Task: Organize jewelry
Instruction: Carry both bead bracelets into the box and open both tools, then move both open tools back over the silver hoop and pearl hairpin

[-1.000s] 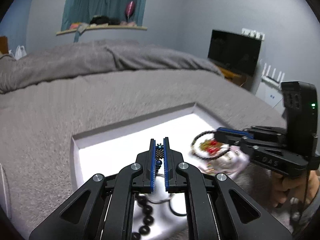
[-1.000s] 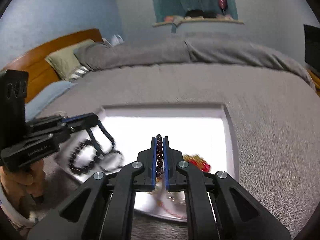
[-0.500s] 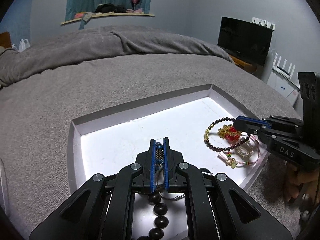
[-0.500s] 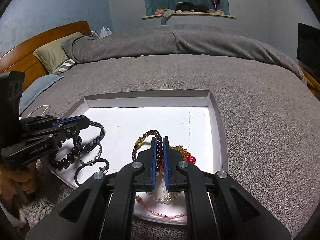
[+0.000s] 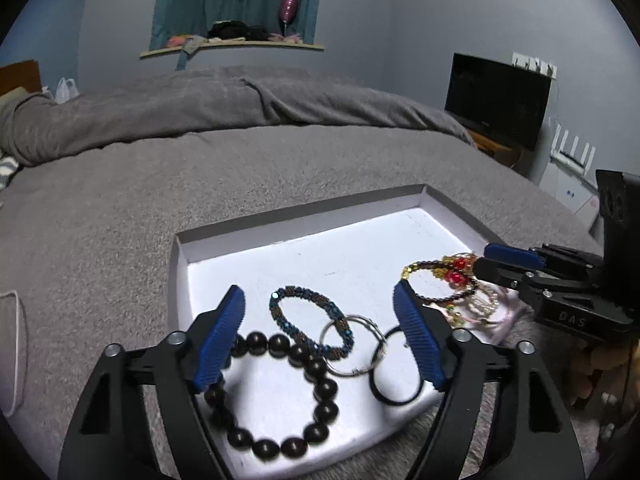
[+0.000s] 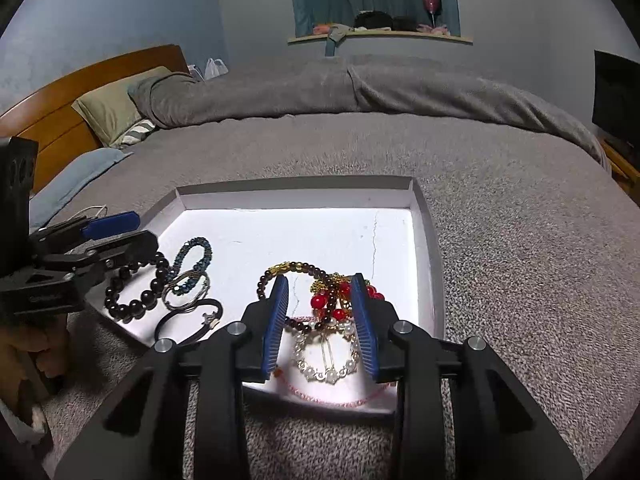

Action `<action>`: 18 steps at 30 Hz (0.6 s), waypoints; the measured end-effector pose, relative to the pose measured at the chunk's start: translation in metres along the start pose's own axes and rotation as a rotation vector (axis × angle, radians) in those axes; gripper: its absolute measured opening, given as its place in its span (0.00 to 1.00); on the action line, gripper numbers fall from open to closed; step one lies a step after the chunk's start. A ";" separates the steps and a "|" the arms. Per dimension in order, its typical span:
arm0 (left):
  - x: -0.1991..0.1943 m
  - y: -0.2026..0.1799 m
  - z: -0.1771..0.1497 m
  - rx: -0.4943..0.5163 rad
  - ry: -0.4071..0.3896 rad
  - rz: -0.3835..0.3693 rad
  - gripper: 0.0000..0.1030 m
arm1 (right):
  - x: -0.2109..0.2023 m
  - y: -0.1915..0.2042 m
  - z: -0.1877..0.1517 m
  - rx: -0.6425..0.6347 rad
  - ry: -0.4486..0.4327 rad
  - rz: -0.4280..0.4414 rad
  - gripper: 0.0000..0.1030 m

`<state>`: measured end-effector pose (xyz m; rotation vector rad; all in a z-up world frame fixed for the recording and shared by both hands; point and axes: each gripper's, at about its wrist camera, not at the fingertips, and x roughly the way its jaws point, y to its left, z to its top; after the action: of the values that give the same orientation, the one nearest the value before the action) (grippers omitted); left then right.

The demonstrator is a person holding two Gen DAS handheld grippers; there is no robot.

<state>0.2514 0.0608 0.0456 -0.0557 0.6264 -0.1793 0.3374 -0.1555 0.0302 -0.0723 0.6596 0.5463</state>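
A shallow white tray [image 5: 320,252] [image 6: 392,232] lies on the grey bed. My left gripper [image 5: 320,308] is open above a blue beaded bracelet [image 5: 310,320], a big dark bead bracelet [image 5: 280,396], a metal ring [image 5: 348,344] and a black hair tie [image 5: 396,372]. My right gripper [image 6: 320,298] is open over a dark red bead bracelet with gold and red charms [image 6: 332,296], a pearl ring piece [image 6: 326,356] and a pink cord [image 6: 340,398]. All the jewelry lies in the tray.
The grey blanket [image 6: 500,280] surrounds the tray. A wooden headboard [image 6: 60,108] and pillows are at the far left. A TV [image 5: 498,100] stands at the right. A white cable [image 5: 16,344] lies left of the tray.
Both grippers have opened and let go of their bracelets, which now lie in the tray. Both have drawn back a little toward the tray's near edge.
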 end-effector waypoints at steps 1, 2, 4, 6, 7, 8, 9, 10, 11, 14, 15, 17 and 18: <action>-0.003 -0.001 -0.001 -0.001 -0.004 -0.004 0.76 | -0.004 0.001 0.000 -0.006 -0.008 0.002 0.32; -0.008 -0.001 -0.003 0.001 -0.008 -0.005 0.77 | -0.006 0.002 -0.001 -0.009 -0.012 0.006 0.32; -0.019 -0.004 -0.008 0.011 -0.016 -0.001 0.77 | -0.014 0.003 -0.002 -0.011 -0.028 0.010 0.35; -0.027 -0.006 -0.011 0.015 -0.024 -0.004 0.78 | -0.022 0.004 -0.006 -0.011 -0.041 0.015 0.36; -0.032 -0.006 -0.013 0.015 -0.027 -0.004 0.78 | -0.026 0.004 -0.009 -0.011 -0.045 0.021 0.36; -0.038 -0.006 -0.016 0.014 -0.029 -0.006 0.78 | -0.031 0.004 -0.011 -0.013 -0.049 0.024 0.36; -0.041 -0.006 -0.019 0.014 -0.030 -0.009 0.78 | -0.037 0.005 -0.013 -0.018 -0.055 0.027 0.37; -0.046 -0.006 -0.022 0.014 -0.032 -0.009 0.78 | -0.042 0.006 -0.014 -0.021 -0.061 0.030 0.37; -0.050 -0.007 -0.025 0.019 -0.034 -0.006 0.78 | -0.047 0.007 -0.016 -0.023 -0.069 0.036 0.38; -0.059 -0.010 -0.033 0.042 -0.035 0.000 0.78 | -0.056 0.009 -0.019 -0.022 -0.080 0.048 0.39; -0.061 -0.011 -0.036 0.046 -0.033 -0.001 0.78 | -0.058 0.009 -0.022 -0.020 -0.078 0.053 0.39; -0.065 -0.011 -0.042 0.048 -0.021 -0.016 0.78 | -0.060 0.011 -0.027 -0.018 -0.071 0.059 0.39; -0.067 -0.012 -0.045 0.051 -0.018 -0.020 0.78 | -0.061 0.012 -0.029 -0.021 -0.067 0.061 0.39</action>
<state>0.1695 0.0615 0.0495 -0.0142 0.6031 -0.2139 0.2751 -0.1801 0.0449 -0.0536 0.5927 0.6121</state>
